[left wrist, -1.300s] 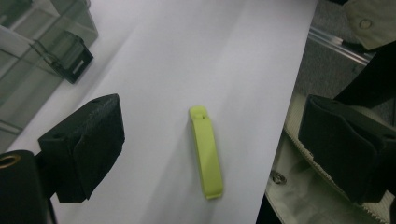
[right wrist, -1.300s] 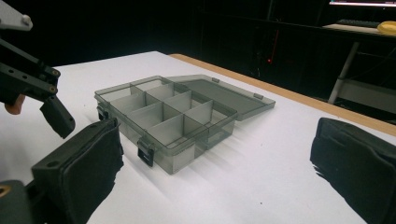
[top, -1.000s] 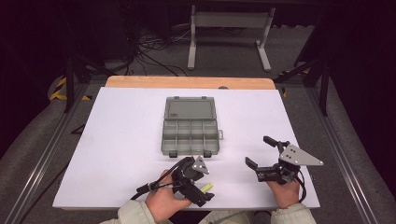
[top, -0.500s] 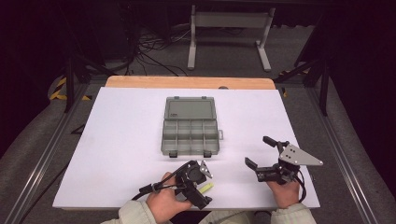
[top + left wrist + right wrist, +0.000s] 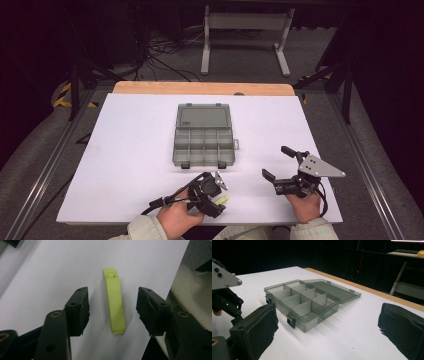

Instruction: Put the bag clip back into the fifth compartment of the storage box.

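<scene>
The left hand-held gripper (image 5: pixel 113 308) hung released over the white tabletop (image 5: pixel 125 150), its two black jaws spread wide with a yellow-green plastic strip (image 5: pixel 114 303) lying flat between them, touching neither. In the left gripper view the strip ran lengthwise away from the jaws, its notched end farthest out, and a cream sleeve (image 5: pixel 192 302) showed beyond the jaw on the right side of that view. From the high view the left hand-held gripper (image 5: pixel 215 192) sat low near the person's edge of the tabletop, held by the left hand (image 5: pixel 177 217), with the yellow-green plastic strip (image 5: pixel 221 200) peeking out just beside its jaws. The right hand-held gripper (image 5: pixel 277 162) was likewise released, jaws parted with nothing between them, held by the right hand (image 5: pixel 306 206) well apart from the left one. Ahead of the right hand-held gripper (image 5: pixel 327 335), past its jaws, stood a grey translucent compartment box (image 5: pixel 304 303), its lid folded back flat on the tabletop behind it and its divided compartments bare. In the high view the compartment box (image 5: pixel 204 136) lay ahead of both hand-held grippers, closer to the left one.
</scene>
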A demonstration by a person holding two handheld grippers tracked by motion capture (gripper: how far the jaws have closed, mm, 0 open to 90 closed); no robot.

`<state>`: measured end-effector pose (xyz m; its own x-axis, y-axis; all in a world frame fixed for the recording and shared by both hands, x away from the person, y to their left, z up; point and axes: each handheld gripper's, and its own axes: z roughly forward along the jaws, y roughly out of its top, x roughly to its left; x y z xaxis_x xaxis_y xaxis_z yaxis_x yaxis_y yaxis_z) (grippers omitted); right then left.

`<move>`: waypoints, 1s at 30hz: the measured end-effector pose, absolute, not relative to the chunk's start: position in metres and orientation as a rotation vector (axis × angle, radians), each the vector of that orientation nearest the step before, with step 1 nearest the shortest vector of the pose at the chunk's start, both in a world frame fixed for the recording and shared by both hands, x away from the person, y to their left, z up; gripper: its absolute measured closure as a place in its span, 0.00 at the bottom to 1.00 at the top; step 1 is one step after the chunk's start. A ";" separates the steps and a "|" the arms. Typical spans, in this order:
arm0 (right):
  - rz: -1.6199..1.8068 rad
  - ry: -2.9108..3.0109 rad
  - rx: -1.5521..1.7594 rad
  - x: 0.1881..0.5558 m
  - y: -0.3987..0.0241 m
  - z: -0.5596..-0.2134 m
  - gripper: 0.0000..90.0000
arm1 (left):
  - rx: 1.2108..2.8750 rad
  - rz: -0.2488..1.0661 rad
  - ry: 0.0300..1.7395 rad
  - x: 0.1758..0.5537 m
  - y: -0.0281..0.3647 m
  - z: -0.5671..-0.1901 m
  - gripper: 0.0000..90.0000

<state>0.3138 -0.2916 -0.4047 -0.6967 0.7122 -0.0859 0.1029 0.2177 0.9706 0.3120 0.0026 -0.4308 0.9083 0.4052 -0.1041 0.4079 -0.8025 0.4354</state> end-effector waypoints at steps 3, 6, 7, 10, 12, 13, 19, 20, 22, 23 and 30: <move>1.507 1.969 0.750 0.314 -0.291 -0.405 0.03 | 2.619 -0.015 0.604 0.311 0.001 -0.432 0.56; 1.506 1.967 0.744 0.313 -0.291 -0.405 0.03 | 2.629 -0.006 0.607 0.311 0.001 -0.432 0.62; 1.505 1.966 0.744 0.314 -0.291 -0.405 0.03 | 2.633 -0.005 0.606 0.311 0.001 -0.431 0.64; 1.490 1.973 0.743 0.314 -0.291 -0.405 0.03 | 2.637 0.006 0.617 0.310 0.000 -0.431 0.68; 1.489 1.974 0.747 0.314 -0.291 -0.405 0.03 | 2.644 0.018 0.617 0.310 0.000 -0.431 0.72; 1.489 1.974 0.746 0.314 -0.290 -0.405 0.03 | 2.647 0.018 0.617 0.309 0.000 -0.431 0.75; 1.486 1.975 0.744 0.314 -0.290 -0.405 0.03 | 2.653 -0.019 0.655 0.309 -0.002 -0.429 0.87; 1.486 1.975 0.743 0.314 -0.290 -0.405 0.03 | 2.651 -0.023 0.655 0.309 -0.002 -0.428 0.87; 1.486 1.975 0.743 0.314 -0.290 -0.405 0.03 | 2.648 -0.017 0.653 0.309 -0.001 -0.426 0.87; 1.487 1.975 0.744 0.314 -0.290 -0.405 0.03 | 2.644 -0.015 0.652 0.309 -0.001 -0.425 0.87; 1.485 1.974 0.743 0.314 -0.290 -0.405 0.03 | 2.612 -0.016 0.643 0.308 0.003 -0.416 0.87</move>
